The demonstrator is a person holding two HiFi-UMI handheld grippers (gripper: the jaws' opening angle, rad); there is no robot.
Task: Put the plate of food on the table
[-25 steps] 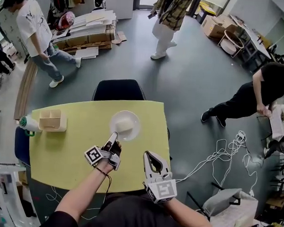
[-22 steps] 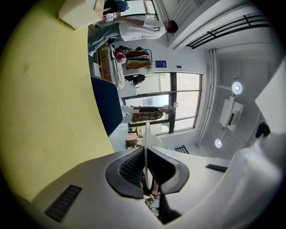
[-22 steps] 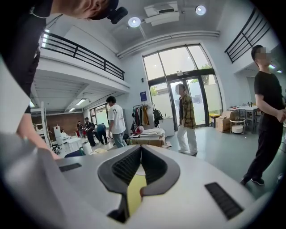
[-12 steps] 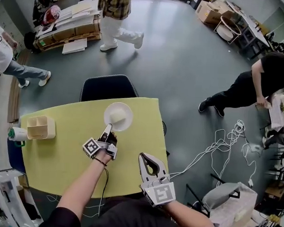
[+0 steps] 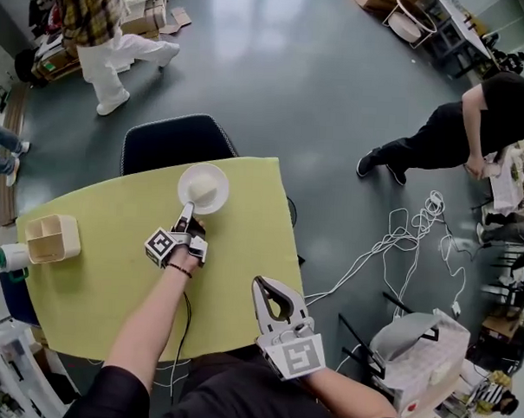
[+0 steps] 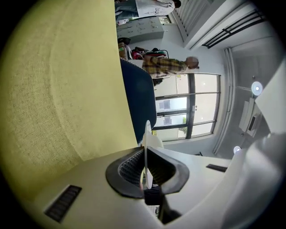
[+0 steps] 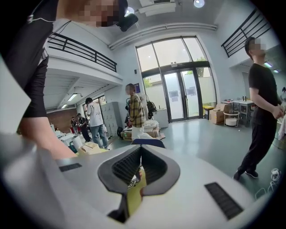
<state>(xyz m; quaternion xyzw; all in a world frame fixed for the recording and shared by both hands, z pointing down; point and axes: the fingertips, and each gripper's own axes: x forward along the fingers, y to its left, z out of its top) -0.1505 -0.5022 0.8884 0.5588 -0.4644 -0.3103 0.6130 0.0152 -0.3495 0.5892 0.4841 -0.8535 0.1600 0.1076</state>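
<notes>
- My left gripper is clamped on the near rim of the plate; the pale food sits on it
- The plate is at the far edge of the yellow table, by the chair; I can't tell whether it rests there yet
- Left, I judge: settle it, then let go; my right gripper has its jaws together, empty

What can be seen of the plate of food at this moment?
The plate is small, round, white and thin-rimmed, with a pale cream lump of food at its middle. It sits level at the far edge of the yellow table, in front of the dark chair. The left gripper is shut on its near rim, which shows edge-on between the jaws. Whether it rests on the table cannot be told.
</notes>
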